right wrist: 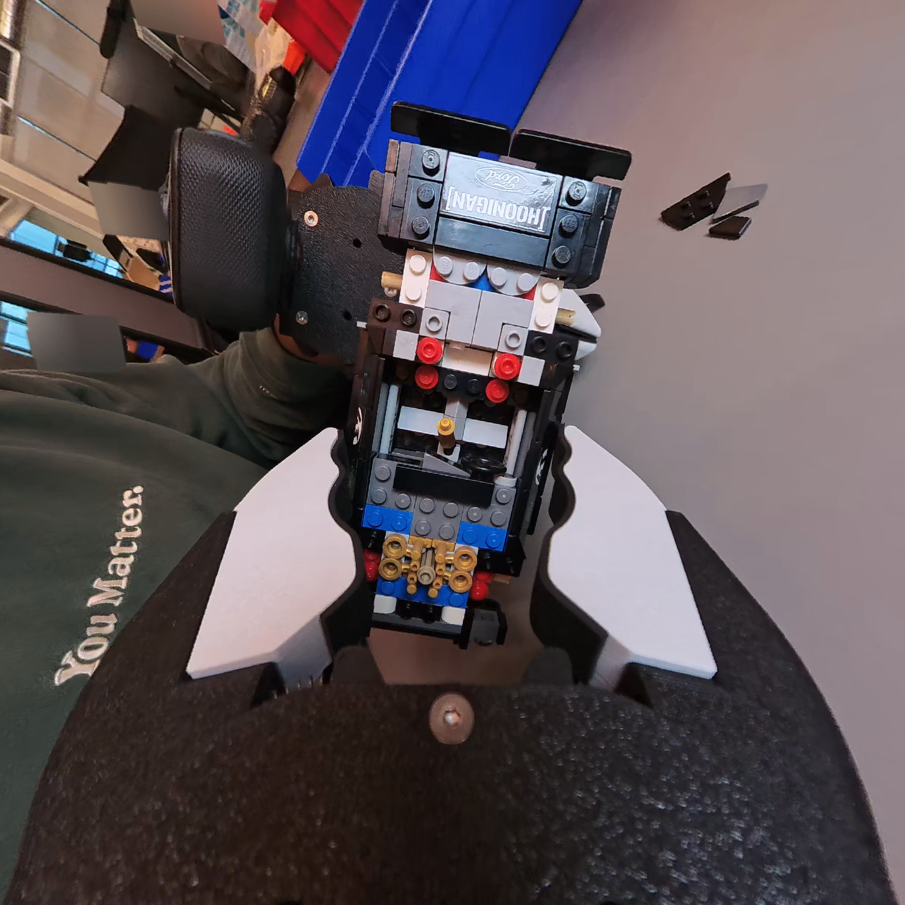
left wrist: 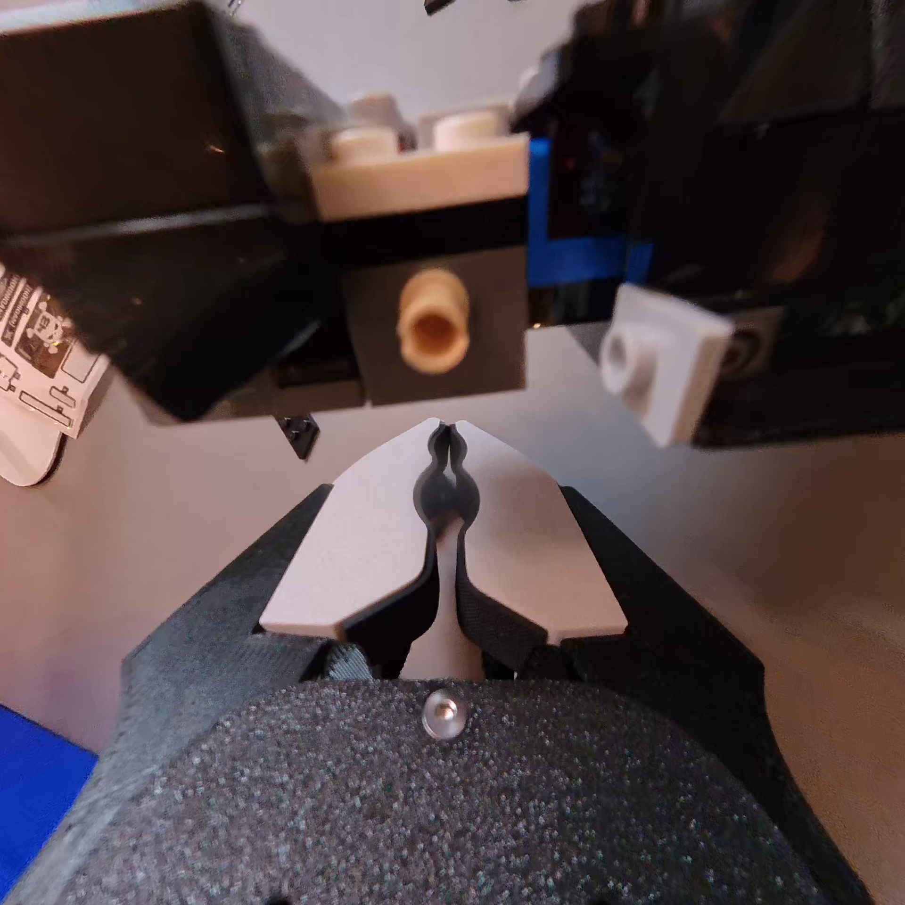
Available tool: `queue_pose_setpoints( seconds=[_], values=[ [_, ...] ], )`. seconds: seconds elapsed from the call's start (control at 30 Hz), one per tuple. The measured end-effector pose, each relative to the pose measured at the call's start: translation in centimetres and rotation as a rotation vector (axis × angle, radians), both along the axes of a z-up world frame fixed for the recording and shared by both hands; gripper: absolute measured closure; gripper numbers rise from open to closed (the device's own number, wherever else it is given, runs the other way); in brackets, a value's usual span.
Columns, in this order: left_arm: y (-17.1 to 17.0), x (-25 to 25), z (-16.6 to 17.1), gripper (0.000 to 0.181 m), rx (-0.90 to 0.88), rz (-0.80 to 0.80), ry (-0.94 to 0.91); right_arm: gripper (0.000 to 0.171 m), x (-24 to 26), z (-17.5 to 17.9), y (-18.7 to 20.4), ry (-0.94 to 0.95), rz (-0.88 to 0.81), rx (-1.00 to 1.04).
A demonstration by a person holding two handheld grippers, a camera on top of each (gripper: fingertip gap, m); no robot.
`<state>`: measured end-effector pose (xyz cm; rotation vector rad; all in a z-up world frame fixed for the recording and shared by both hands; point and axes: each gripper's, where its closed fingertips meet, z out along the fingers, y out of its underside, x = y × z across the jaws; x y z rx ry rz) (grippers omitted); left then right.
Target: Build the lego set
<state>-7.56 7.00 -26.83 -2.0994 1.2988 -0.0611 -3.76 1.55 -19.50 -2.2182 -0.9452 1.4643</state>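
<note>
1. Lego car [right wrist: 465,392] sits clamped across its sides by the right gripper [right wrist: 448,494], long axis running along the fingers, spoiler end pointing away.
2. Glossy black studded plastic, with gold engine pieces [right wrist: 431,568] nearest the camera.
3. Left gripper [left wrist: 448,428], fingertips pressed together and empty, faces a tan hollow pin [left wrist: 433,328] on the car's side.

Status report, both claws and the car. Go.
Right claw shut on car, held off the table. Left claw shut, empty, just under the tan pin on car's side. Loose black pieces on table, clear of work.
</note>
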Motion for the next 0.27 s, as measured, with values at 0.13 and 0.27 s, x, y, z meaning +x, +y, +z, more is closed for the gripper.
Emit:
queue_pose_setpoints(
  seconds=[0.13, 0.27],
  values=[
    [-0.26, 0.26, -0.07, 0.181, 0.006, -0.017, 0.013, 0.091, -0.3, 0.15, -0.09, 0.003, 0.012, 0.008],
    [-0.38, 0.21, -0.25, 0.181, 0.018, -0.034, 0.045, 0.091, -0.54, 0.42, -0.24, 0.008, 0.022, 0.017]
  ],
)
